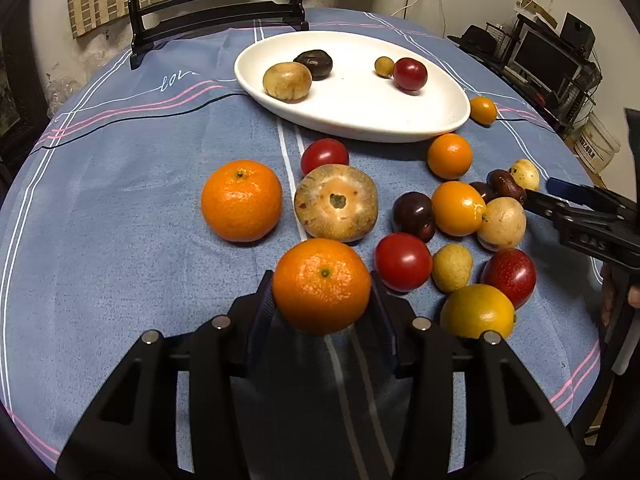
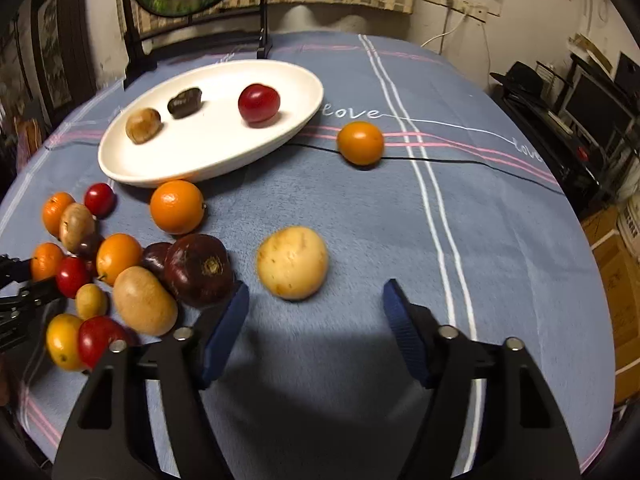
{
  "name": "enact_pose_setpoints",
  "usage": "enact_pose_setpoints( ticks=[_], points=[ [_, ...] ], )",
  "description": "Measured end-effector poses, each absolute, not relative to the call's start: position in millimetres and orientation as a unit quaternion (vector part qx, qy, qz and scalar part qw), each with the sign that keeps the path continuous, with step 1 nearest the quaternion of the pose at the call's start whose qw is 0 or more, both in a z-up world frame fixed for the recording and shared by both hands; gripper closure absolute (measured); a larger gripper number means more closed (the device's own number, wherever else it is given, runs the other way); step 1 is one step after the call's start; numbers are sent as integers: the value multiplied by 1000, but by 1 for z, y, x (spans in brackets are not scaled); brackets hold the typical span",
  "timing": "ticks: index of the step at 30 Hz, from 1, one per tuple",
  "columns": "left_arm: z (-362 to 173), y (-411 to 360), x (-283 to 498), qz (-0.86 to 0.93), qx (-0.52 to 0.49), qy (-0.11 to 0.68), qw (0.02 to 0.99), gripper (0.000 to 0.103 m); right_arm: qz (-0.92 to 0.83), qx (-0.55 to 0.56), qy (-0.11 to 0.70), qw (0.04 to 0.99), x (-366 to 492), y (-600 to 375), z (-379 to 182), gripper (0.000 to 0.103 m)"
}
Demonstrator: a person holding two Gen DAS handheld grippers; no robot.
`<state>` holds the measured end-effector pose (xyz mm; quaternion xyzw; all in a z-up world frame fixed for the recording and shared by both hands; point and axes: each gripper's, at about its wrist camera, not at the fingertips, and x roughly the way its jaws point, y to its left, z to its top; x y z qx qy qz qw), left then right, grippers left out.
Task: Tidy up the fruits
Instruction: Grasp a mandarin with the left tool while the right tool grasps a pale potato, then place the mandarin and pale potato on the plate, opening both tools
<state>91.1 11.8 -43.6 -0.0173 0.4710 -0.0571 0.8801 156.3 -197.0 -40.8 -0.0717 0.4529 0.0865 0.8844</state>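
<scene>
My left gripper [image 1: 322, 300] is shut on an orange mandarin [image 1: 322, 286], held just above the blue cloth. A second mandarin [image 1: 241, 200] and a large tan fruit [image 1: 336, 207] lie ahead of it. A white oval plate [image 1: 360, 120] at the back holds a tan fruit [image 1: 287, 81], a dark fruit [image 1: 313, 64], a small tan fruit [image 1: 384, 67] and a red fruit [image 1: 410, 74]. My right gripper [image 2: 316, 304] is open and empty, just short of a pale yellow fruit [image 2: 292, 263]. The plate also shows in the right wrist view [image 2: 192, 168].
Several loose fruits lie in a pile [image 1: 460, 216] on the cloth, also shown at the left of the right wrist view [image 2: 120, 272]. A lone orange fruit [image 2: 360, 143] sits right of the plate. A dark wooden stand [image 1: 216, 8] rises behind the plate. Shelves with electronics [image 1: 552, 60] stand to the right.
</scene>
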Motion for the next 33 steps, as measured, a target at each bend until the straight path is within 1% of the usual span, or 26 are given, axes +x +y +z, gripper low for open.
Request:
enact_pose_setpoints(
  ticks=[2,3,5,12,15,21,28,33],
  points=[
    [-44,11,92,-56,-17,471,880,56,95,-68,454,883,162,-193,-43,53],
    [-44,11,92,-56,-17,471,880,56,102,-68,458,881,165,-190,-45,55],
    [-44,12,93,-58,-19,471,880,56,109,-65,460,879,169,-187,-45,65],
    [-44,12,96,-62,-21,476,877,54,122,-37,462,878,166,-191,-44,66],
    [-44,11,96,-54,-18,476,878,58,128,-23,456,880,158,-196,-39,66],
    [-36,13,87,-55,-22,472,879,59,131,-4,441,888,144,-210,-27,66],
    [10,14,73,-60,-11,422,905,58,141,5,408,902,130,-216,-3,66],
    [40,13,90,-55,2,393,918,58,162,-6,376,912,127,-205,19,66]
  ],
)
